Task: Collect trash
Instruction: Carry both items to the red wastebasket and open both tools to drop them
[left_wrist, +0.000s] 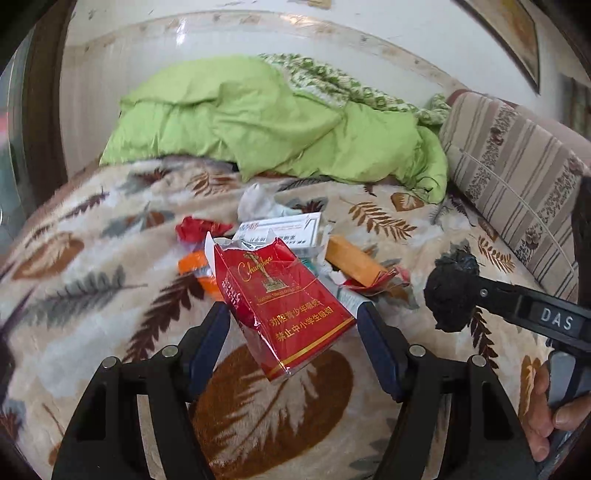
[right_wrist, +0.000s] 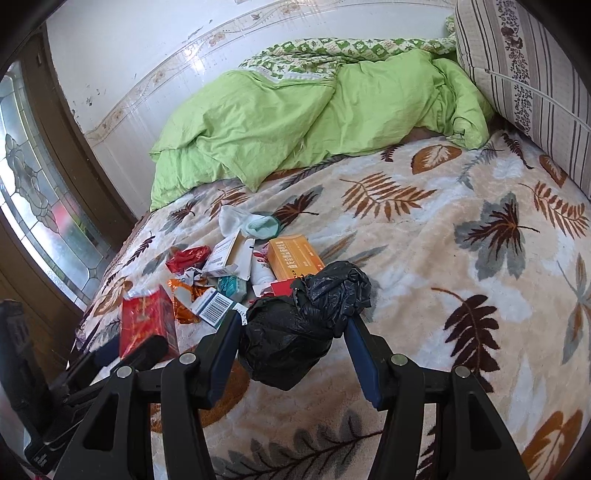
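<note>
The left hand-held gripper (left_wrist: 293, 317) held a torn red cigarette pack (left_wrist: 284, 302) between its blue pads, clear of the leaf-patterned blanket (left_wrist: 92, 295) that covered the bed. The pack sat tilted, its ripped top pointing away from the camera — a grip across the wide faces, which probably suited a crushed, light carton. The right hand-held gripper (right_wrist: 291, 325) was closed on a crumpled black trash bag (right_wrist: 295, 328), still bunched into a wad and not opened. Judged from this, the bag needed spreading before the pack could go in; both grippers were occupied, so that step looked awkward.

The remaining trash lay in one cluster on the blanket beyond the grippers:
- an orange medicine box (right_wrist: 293, 260)
- an opened white carton (right_wrist: 229, 256)
- a crumpled red wrapper (right_wrist: 188, 258)
- an orange foil wrapper (right_wrist: 184, 299)
- a barcoded white box (right_wrist: 216, 308)
- a white and teal sock (right_wrist: 251, 223) at the far edge

The pieces overlapped and touched one another, so single picks would likely disturb neighbours. A green quilt (right_wrist: 295, 122) was heaped along the wall behind, well apart from the cluster — no obstacle. A striped cushion (right_wrist: 524, 81) stood at the right.
</note>
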